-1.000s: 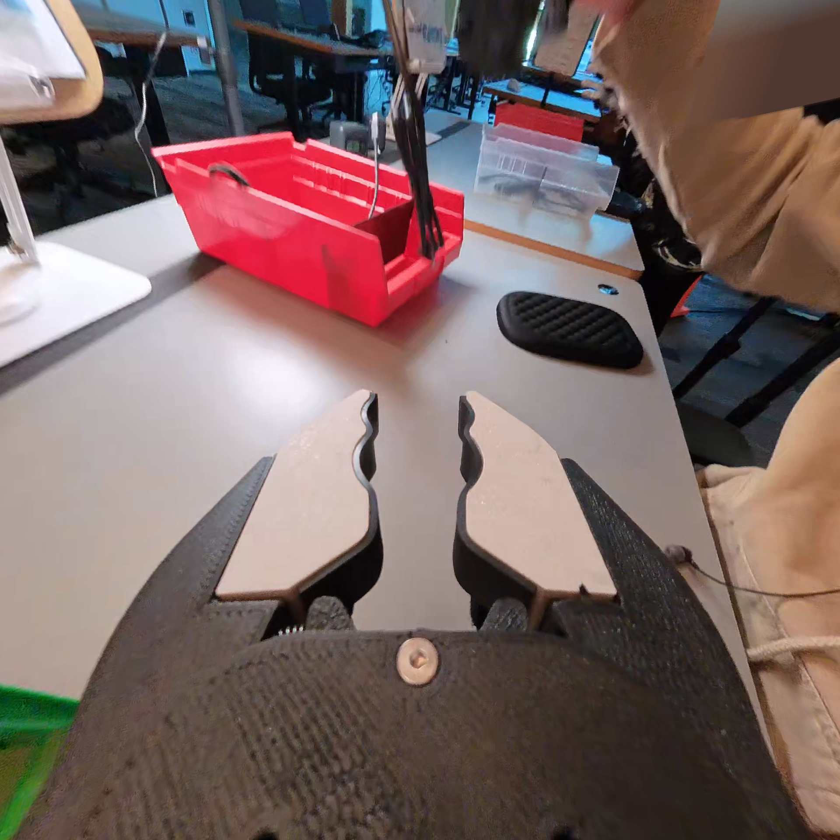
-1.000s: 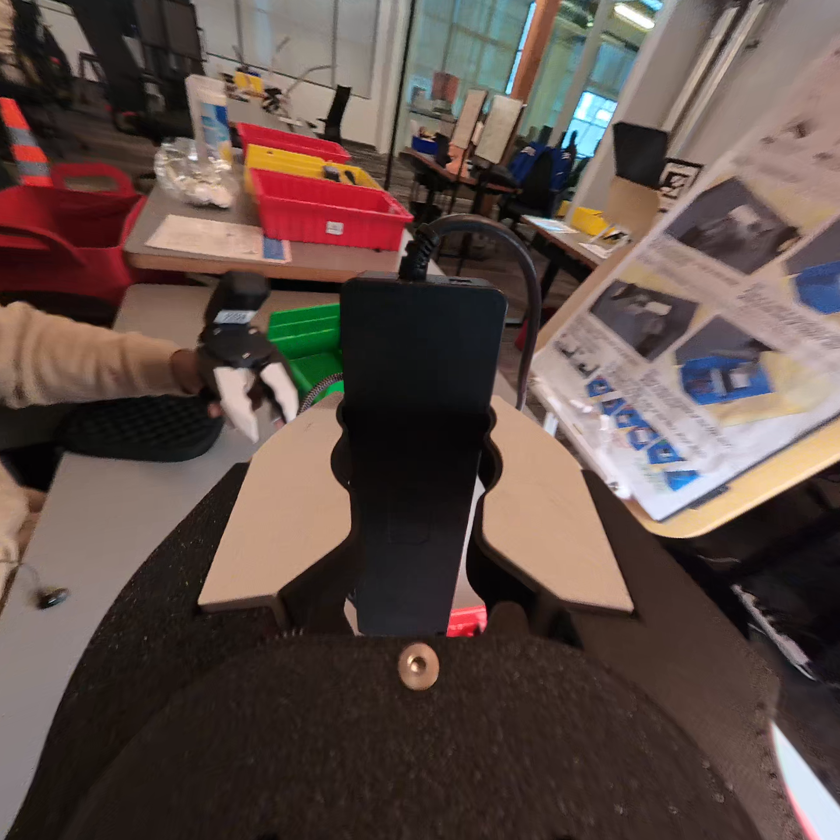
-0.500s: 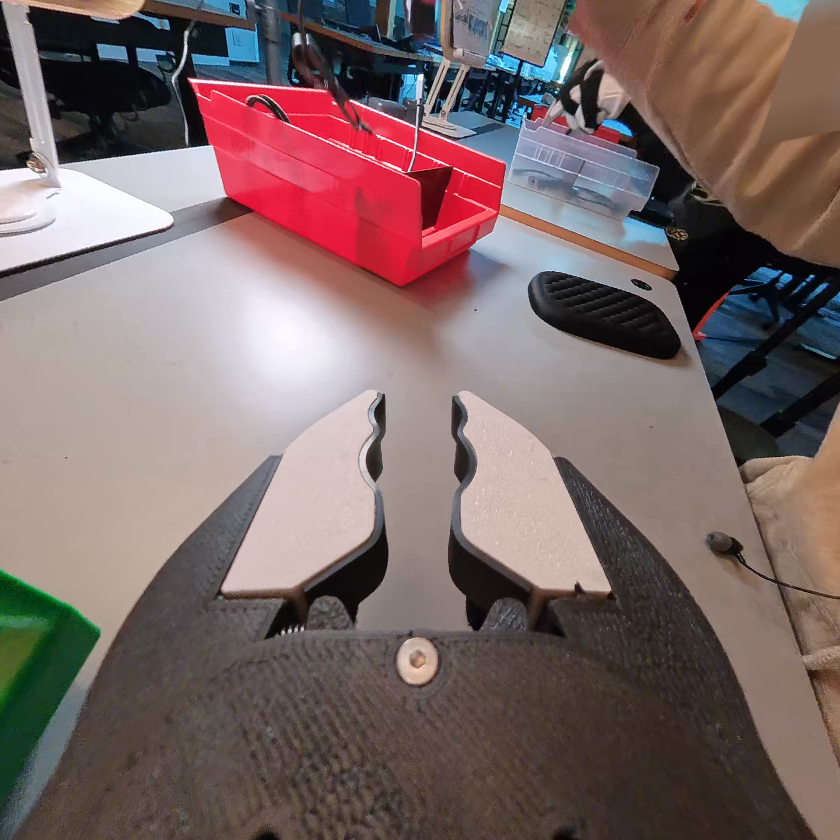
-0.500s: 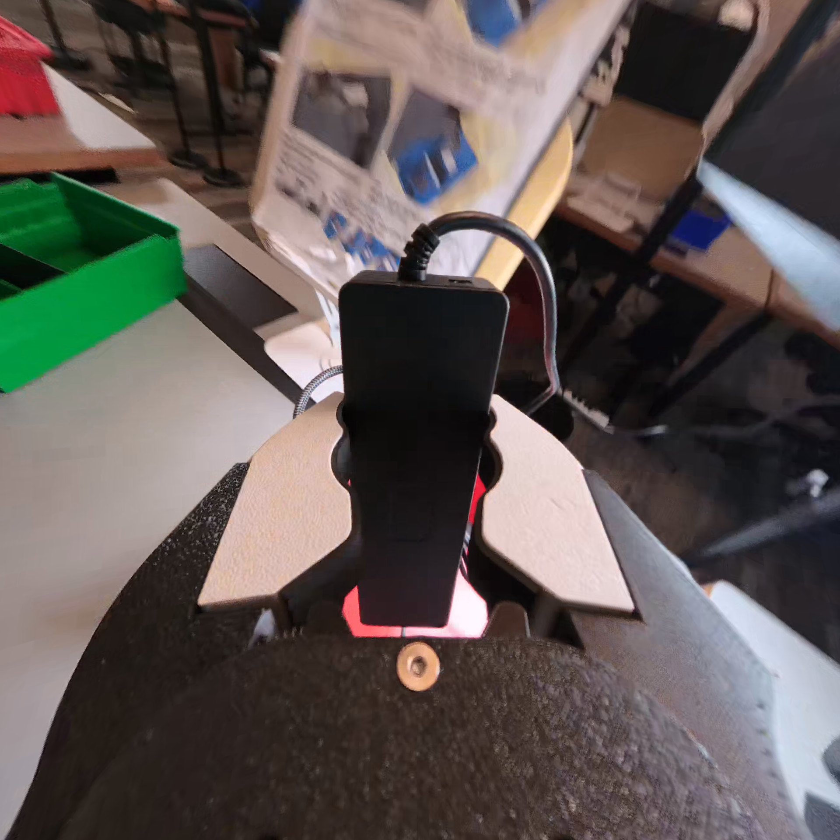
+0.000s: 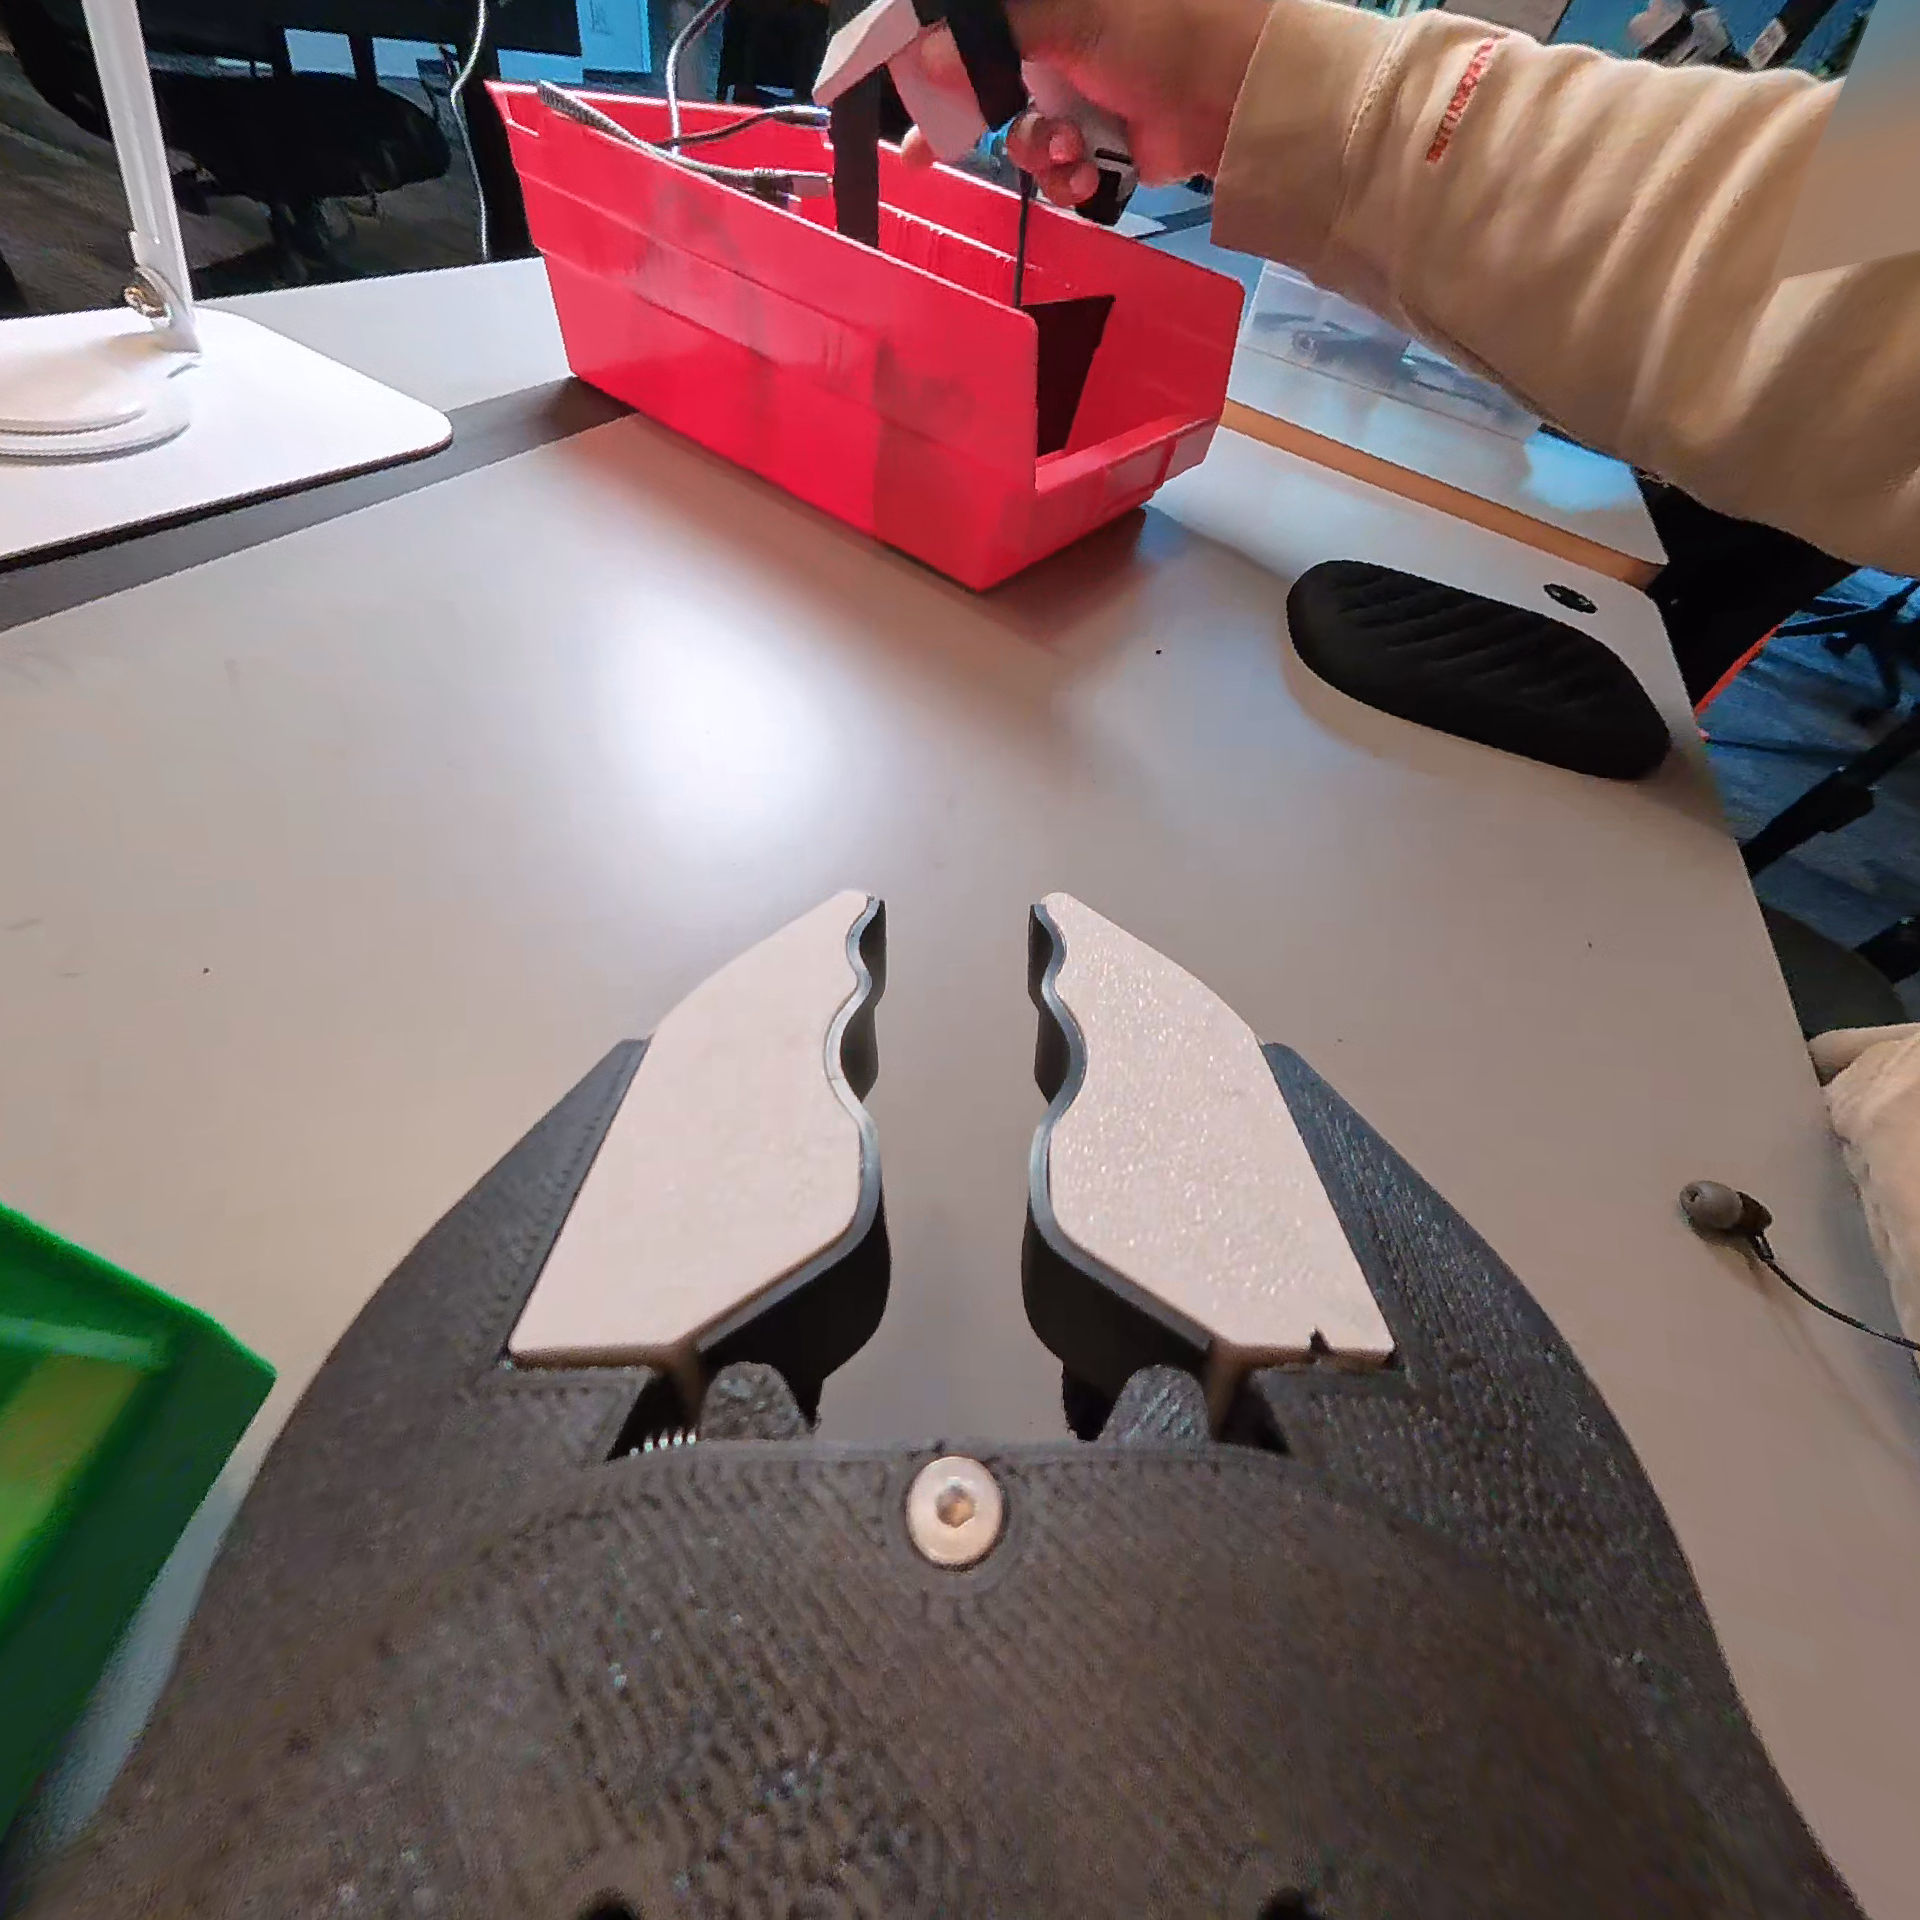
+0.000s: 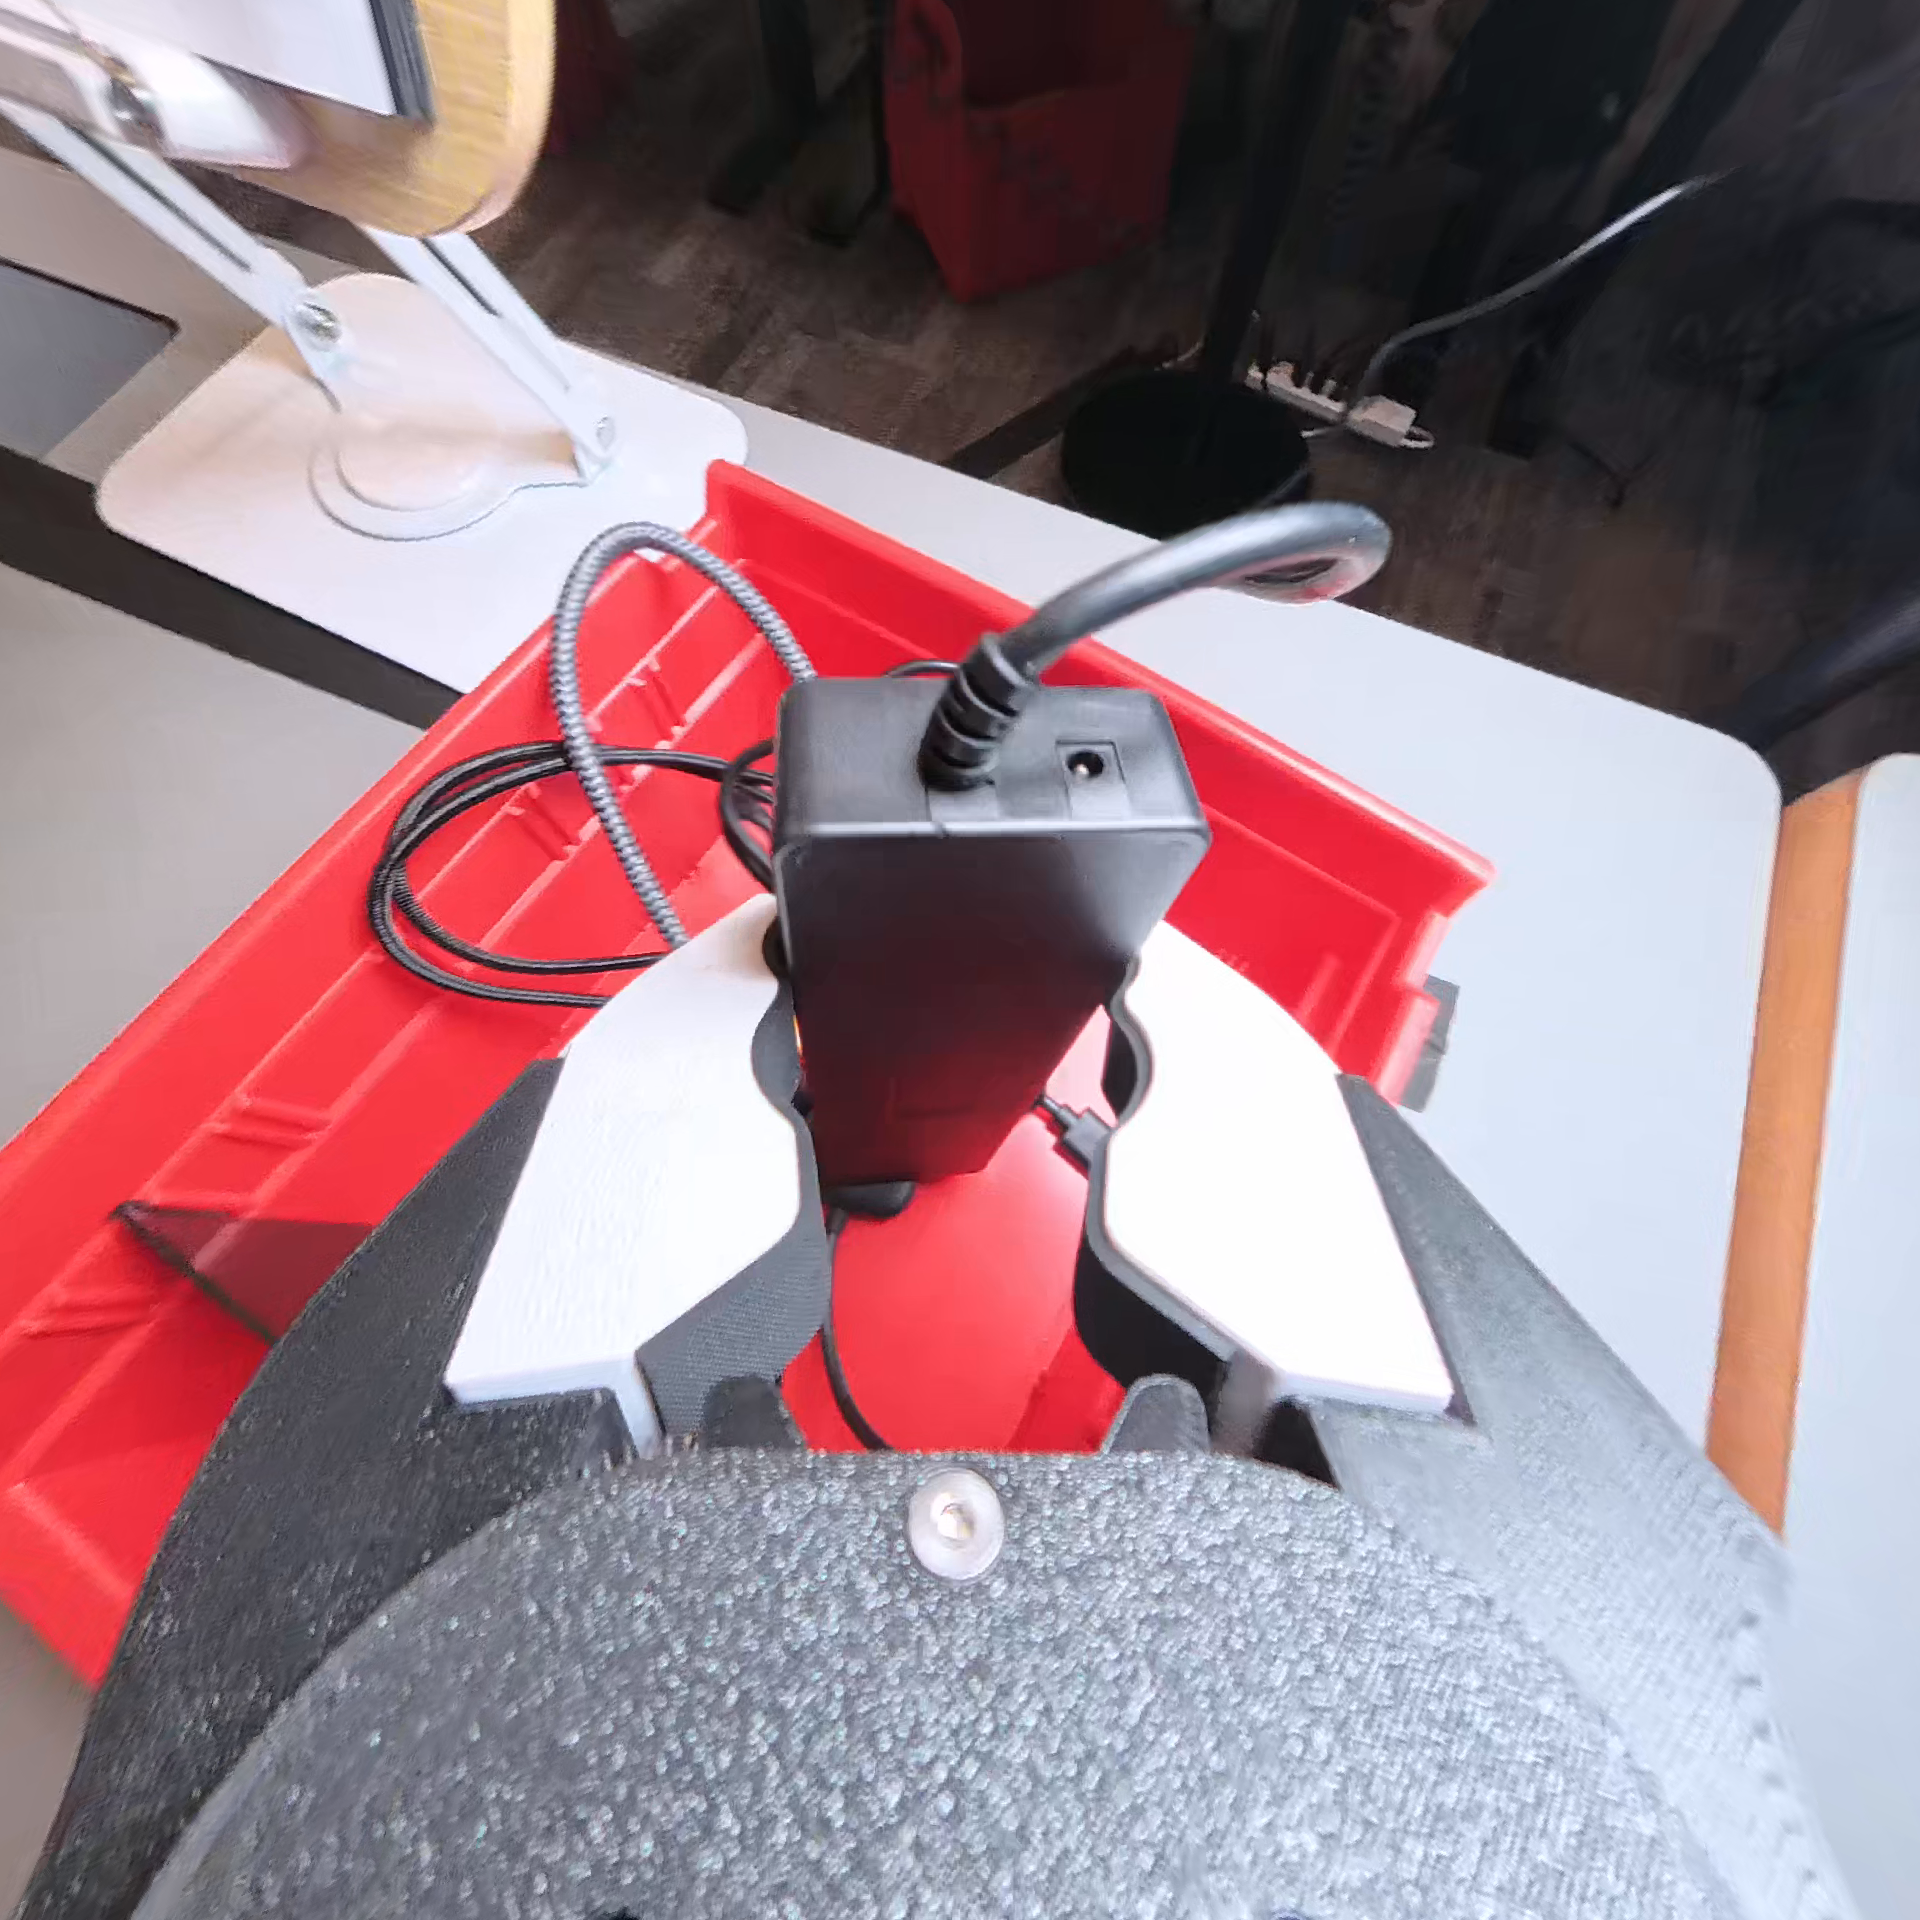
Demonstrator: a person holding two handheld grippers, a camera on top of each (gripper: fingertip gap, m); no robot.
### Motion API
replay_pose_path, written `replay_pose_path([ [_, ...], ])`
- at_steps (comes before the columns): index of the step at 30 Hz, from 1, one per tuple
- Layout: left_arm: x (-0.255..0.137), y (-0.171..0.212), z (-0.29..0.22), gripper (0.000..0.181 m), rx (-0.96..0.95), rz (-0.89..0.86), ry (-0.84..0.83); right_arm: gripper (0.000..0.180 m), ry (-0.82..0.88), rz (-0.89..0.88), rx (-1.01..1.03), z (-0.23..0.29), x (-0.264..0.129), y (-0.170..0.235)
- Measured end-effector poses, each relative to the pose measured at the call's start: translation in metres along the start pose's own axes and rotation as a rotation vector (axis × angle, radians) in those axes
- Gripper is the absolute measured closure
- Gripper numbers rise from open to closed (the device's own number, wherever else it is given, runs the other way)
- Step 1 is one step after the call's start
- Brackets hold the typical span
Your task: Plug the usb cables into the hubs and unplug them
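Note:
My right gripper (image 6: 956,925) is shut on a black USB hub (image 6: 966,997) and holds it end-up over the red bin (image 6: 312,1091). The hub's thick black cable (image 6: 1174,571) curls off its top end. A thin black cable (image 6: 416,883) and a grey braided cable (image 6: 613,748) lie coiled in the bin. In the left wrist view the right gripper (image 5: 904,62) and the hub (image 5: 857,156) hang above the red bin (image 5: 831,353). My left gripper (image 5: 956,914) is open and empty, low over the grey table (image 5: 520,779).
A green bin (image 5: 83,1455) is at the near left. A black wrist rest (image 5: 1475,665) lies at the right. A white stand base (image 5: 156,416) is at the far left. A small earbud on a wire (image 5: 1714,1205) lies near the right edge. A sleeved arm (image 5: 1558,260) reaches over.
The right gripper has swung round with the hub and now points down over the red bin. The hub sits farther out between the fingers. The left gripper has barely moved.

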State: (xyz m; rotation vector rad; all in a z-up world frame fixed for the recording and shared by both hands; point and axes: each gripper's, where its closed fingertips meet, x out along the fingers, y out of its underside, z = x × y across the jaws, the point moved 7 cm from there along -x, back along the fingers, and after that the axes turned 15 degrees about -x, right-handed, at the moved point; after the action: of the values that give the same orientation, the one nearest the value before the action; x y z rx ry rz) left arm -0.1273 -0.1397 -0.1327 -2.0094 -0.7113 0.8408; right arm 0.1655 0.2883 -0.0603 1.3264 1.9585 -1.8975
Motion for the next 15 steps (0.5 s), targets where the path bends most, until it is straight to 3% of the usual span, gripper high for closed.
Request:
replay_pose_path([
  [10,-0.009,-0.008,0.005,0.151,0.027,-0.074,-0.087,0.108,0.236,-0.041,0.008,-0.027,-0.054,0.001],
  [15,-0.016,-0.013,0.007,0.148,0.062,-0.118,-0.153,0.108,0.249,-0.236,-0.096,-0.005,-0.101,-0.010],
])
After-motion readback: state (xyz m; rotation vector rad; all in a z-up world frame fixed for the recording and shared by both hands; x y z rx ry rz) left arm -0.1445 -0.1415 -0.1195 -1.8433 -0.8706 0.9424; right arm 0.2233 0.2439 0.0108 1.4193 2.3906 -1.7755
